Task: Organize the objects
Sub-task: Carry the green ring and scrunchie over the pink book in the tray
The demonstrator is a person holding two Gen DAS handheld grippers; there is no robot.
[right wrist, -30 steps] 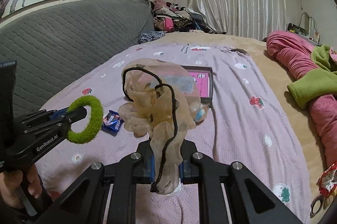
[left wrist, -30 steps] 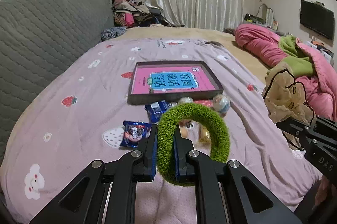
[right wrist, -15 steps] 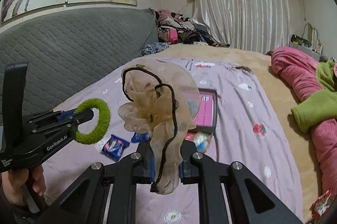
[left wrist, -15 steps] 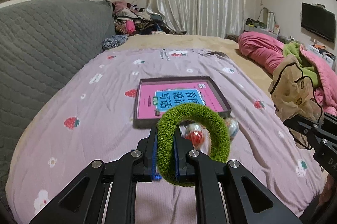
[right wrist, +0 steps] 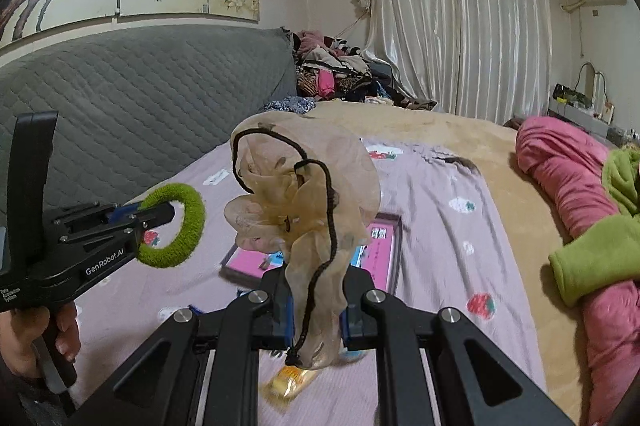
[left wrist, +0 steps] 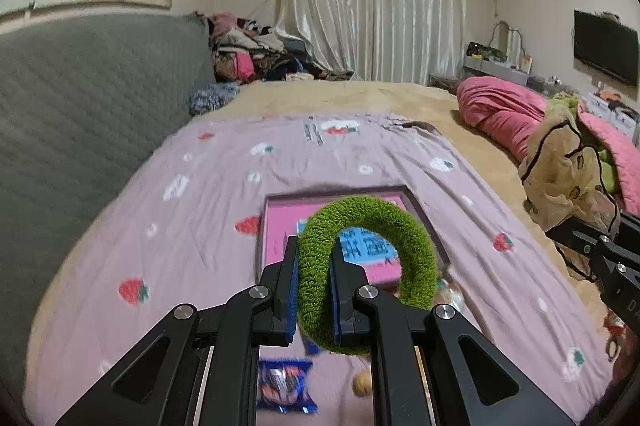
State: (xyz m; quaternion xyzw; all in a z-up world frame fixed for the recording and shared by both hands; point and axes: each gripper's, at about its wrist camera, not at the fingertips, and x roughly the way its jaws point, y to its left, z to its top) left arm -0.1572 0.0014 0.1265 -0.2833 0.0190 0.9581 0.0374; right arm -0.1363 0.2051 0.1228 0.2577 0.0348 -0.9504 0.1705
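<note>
Right now, this is what can be seen:
Left gripper (left wrist: 314, 290): its two black fingers are squeezed tight on the green hair band (left wrist: 364, 274). The band is a fuzzy ring. It stands up on its edge, and one side of it is pinched between the blue pads.
Green hair band: it is up in the air above the bed (left wrist: 200, 209), in front of the pink book (left wrist: 280, 230). In the right camera it shows on the left, sticking out of the left gripper (right wrist: 160, 214).
Right gripper (right wrist: 318, 302): its fingers are squeezed tight on the beige scrunchie (right wrist: 304, 193). The scrunchie is thin, see-through cloth with a black string (right wrist: 320, 258) looped over it. It puffs up above the fingers.
Beige scrunchie: it is up in the air too, over the bed. In the left camera it shows far on the right side (left wrist: 560, 165).
Hand (right wrist: 36, 338): a person's hand holds the handle of the left gripper, low on the left.
Pink book: it lies flat in a dark frame on the purple strawberry sheet.
Snack packet (left wrist: 284, 386): a blue one lies on the sheet under the left gripper.
Yellow packet (right wrist: 288, 382): it lies on the sheet under the right gripper.
Pink blanket (right wrist: 568, 177): it is bunched up far on the right of the bed.
</note>
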